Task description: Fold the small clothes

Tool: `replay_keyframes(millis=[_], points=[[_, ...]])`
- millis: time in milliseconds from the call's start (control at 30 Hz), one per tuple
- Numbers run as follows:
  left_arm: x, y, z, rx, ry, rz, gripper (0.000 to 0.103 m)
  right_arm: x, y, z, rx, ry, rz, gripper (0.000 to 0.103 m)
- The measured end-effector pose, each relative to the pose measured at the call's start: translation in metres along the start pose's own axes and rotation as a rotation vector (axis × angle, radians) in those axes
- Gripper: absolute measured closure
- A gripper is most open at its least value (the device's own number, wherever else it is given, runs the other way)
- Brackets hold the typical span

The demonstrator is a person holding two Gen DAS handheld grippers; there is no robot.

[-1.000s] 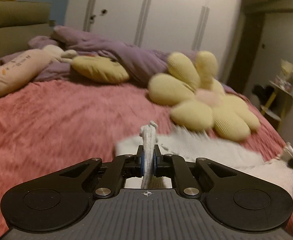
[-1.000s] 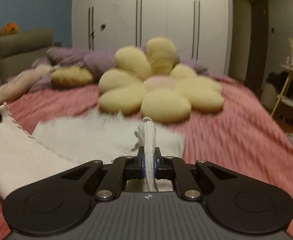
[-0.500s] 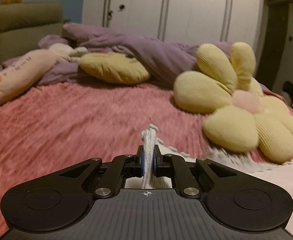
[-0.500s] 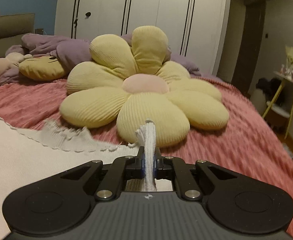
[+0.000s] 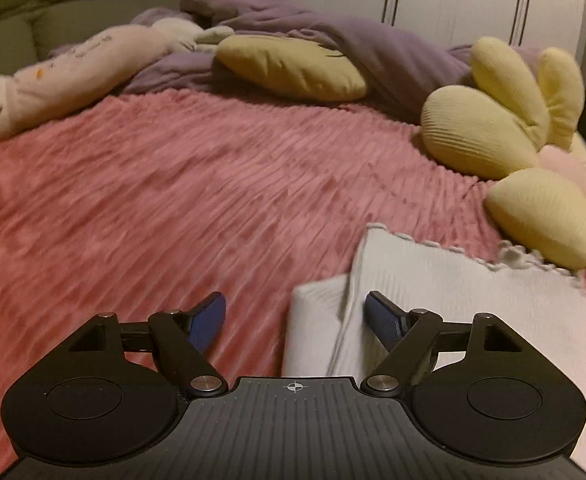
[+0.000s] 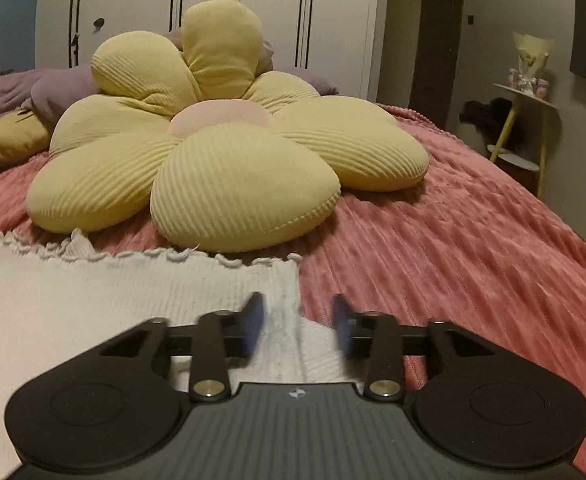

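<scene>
At the lower right of the left wrist view, the white ribbed knit garment lies folded on the pink bedspread, its scalloped hem running across the frame beside the yellow flower cushion. The left tool and right tool have just been opening, both released, cloth lying loose between their jaws. No writing is legible.

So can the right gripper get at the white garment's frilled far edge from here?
Probably yes: the right gripper is open over the white garment, and nothing covers the frilled edge before the flower cushion.
</scene>
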State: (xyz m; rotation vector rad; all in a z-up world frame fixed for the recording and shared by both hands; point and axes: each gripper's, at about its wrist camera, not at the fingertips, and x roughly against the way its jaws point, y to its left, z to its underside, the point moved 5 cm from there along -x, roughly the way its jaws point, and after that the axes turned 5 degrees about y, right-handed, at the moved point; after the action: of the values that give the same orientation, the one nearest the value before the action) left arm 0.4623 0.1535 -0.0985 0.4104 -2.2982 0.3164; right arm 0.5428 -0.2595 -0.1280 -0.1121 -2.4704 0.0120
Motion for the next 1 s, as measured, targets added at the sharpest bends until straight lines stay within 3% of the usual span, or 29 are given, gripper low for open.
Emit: replay_keyframes(millis=[67, 100, 233, 400, 567, 633, 1000], points=[[0.016, 0.003, 0.007, -0.011, -0.002, 0.033, 0.021, 0.01, 0.0, -0.003, 0.011, -0.021, -0.013, 0.047], [0.024, 0.005, 0.012, -0.025, 0.009, 0.061, 0.021, 0.019, 0.002, -0.002, 0.02, -0.031, -0.038, 0.046], [0.043, 0.009, 0.034, -0.067, 0.063, 0.13, 0.031, 0.071, 0.001, 0.018, 0.03, -0.055, -0.16, 0.048], [0.045, 0.015, 0.05, -0.061, 0.119, 0.112, 0.038, 0.114, 0.002, 0.066, 0.095, -0.012, -0.211, 0.056], [0.042, 0.006, 0.049, -0.066, 0.178, 0.171, 0.079, 0.133, 0.003, 0.086, 0.111, 0.022, -0.225, 0.056], [0.045, 0.005, 0.047, -0.054, 0.178, 0.166, 0.084, 0.138, 0.002, 0.084, 0.101, 0.026, -0.231, 0.056], [0.06, 0.012, 0.037, -0.073, 0.134, 0.143, 0.093, 0.148, 0.019, 0.078, 0.164, 0.048, -0.267, 0.057]])
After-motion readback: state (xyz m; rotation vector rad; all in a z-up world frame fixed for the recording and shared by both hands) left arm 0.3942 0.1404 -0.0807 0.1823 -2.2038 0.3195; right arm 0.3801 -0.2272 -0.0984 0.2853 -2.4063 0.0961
